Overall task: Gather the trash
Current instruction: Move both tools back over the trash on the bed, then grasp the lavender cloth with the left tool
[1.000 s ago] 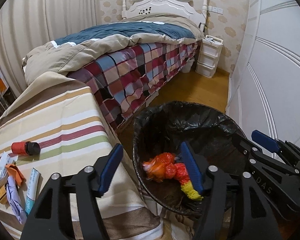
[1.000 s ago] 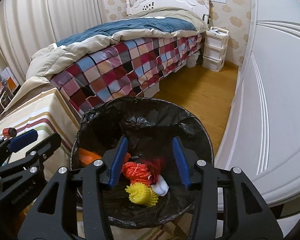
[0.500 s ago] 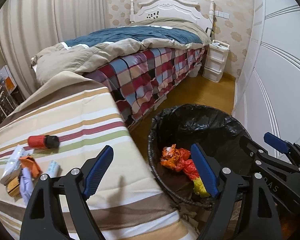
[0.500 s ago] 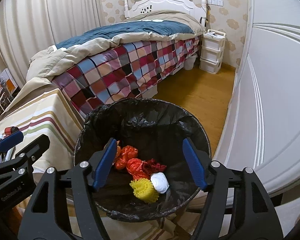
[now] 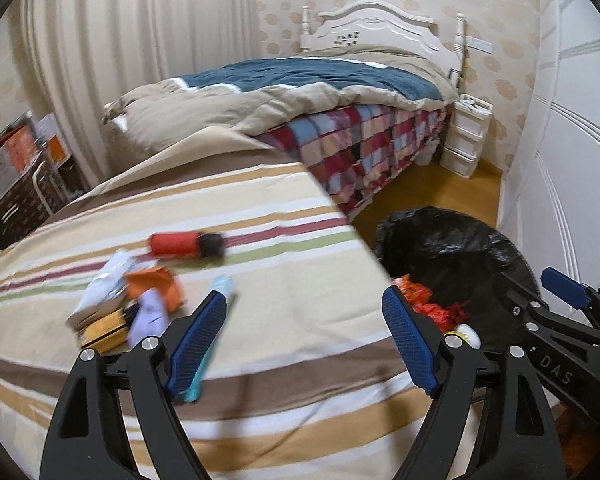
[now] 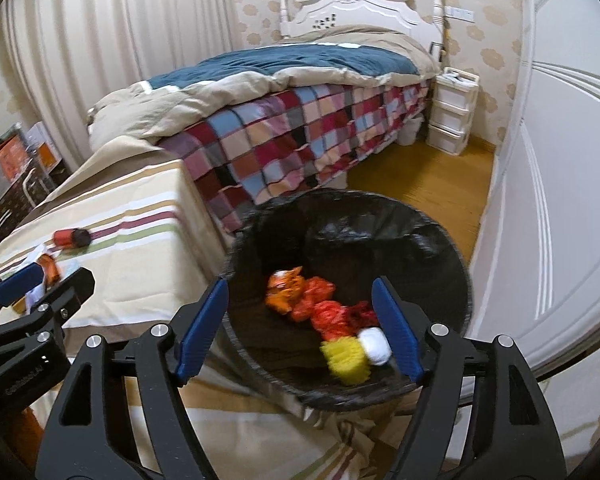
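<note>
My left gripper (image 5: 304, 304) hangs open over the striped tablecloth (image 5: 300, 360), nothing between its fingers. Left of it lie a red bottle with a black cap (image 5: 180, 244), a heap of wrappers and paper (image 5: 132, 300) and a teal tube (image 5: 225, 283) partly behind the left finger. My right gripper (image 6: 300, 286) is above the black-lined bin (image 6: 340, 216), jaws opening and empty. Inside the bin are orange and red wrappers (image 6: 312, 300), a yellow piece (image 6: 346, 360) and a white ball (image 6: 376, 344).
A bed with a checked blanket (image 6: 292, 148) stands behind the table and the bin. White wardrobe doors (image 6: 560, 200) close off the right side. A white drawer unit (image 6: 452, 112) sits at the bed's head, beside a strip of wooden floor (image 6: 420, 184).
Both grippers' jaws have spread wider. The left view has swung left from the bin to the trash on the table. The right gripper has drawn back a little from the bin.
</note>
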A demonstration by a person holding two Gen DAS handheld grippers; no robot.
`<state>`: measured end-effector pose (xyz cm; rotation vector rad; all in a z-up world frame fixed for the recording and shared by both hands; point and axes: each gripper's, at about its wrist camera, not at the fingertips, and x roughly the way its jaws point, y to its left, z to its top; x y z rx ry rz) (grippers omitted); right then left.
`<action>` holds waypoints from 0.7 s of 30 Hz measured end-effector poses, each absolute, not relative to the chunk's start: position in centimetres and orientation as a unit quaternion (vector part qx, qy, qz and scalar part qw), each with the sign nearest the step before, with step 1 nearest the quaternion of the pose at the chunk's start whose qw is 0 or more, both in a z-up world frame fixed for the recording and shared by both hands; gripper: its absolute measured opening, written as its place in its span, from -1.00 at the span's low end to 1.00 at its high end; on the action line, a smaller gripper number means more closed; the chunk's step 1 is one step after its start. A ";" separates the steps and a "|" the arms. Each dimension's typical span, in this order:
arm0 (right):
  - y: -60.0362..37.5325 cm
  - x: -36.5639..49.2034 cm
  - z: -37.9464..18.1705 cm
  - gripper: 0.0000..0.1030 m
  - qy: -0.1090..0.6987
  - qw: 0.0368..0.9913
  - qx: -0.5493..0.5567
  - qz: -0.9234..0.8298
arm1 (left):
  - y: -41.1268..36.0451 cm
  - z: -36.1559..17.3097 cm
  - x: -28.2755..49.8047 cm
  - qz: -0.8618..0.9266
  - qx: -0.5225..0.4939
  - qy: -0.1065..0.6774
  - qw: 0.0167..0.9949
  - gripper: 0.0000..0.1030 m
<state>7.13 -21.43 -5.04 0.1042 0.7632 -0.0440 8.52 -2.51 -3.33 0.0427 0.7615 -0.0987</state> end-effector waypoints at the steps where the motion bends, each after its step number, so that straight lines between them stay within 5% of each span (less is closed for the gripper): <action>1: -21.0 7.0 -5.0 0.41 0.372 0.927 0.050 -0.018 | -2.1 -3.4 8.4 -0.045 0.019 0.372 0.927 0.55; 15: -14.2 6.4 -5.5 0.41 0.387 0.921 0.023 0.040 | 4.6 -4.5 7.2 0.006 -0.010 0.386 0.923 0.54; 21: -12.8 6.4 -5.7 0.41 0.391 0.919 0.013 0.052 | 5.1 -5.7 7.7 0.003 -0.006 0.404 0.915 0.21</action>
